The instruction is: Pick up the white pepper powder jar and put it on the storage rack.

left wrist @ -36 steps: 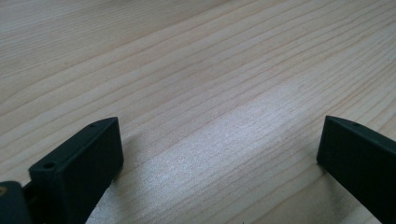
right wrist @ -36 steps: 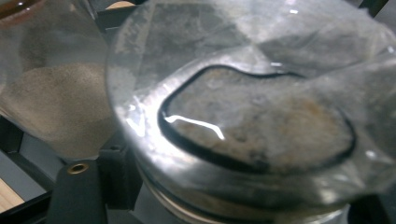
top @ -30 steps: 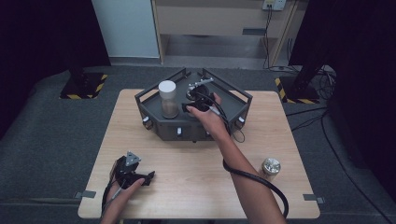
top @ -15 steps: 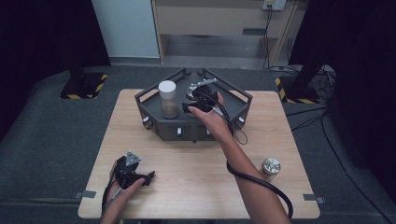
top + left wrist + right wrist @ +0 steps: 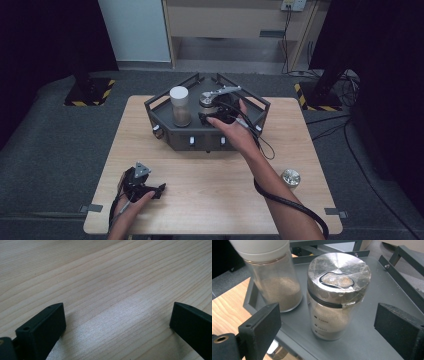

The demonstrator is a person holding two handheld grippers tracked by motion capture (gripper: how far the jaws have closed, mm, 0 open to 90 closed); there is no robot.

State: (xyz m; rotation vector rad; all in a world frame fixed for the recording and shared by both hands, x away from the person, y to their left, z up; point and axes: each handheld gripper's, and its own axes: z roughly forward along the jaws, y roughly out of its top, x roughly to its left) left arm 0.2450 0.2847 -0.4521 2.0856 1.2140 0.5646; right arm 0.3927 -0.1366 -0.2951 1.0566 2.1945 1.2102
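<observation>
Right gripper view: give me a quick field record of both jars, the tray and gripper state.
near jar: clear glass jar with taped metal lid, upright, tan powder inside
far jar: clear glass jar with white cap, upright, beside it
support: dark grey metal tray
right gripper: jaws just opened, either side of near jar, not touching
left gripper: open above light wooden table

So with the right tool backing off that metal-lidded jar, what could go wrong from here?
The right tool has just been opening, and the metal-lidded jar stands free between its jaws. Pulling away crooked could let a jaw clip and tip it. The white-capped jar stands close beside it, so a sideways swing might knock that too.
</observation>
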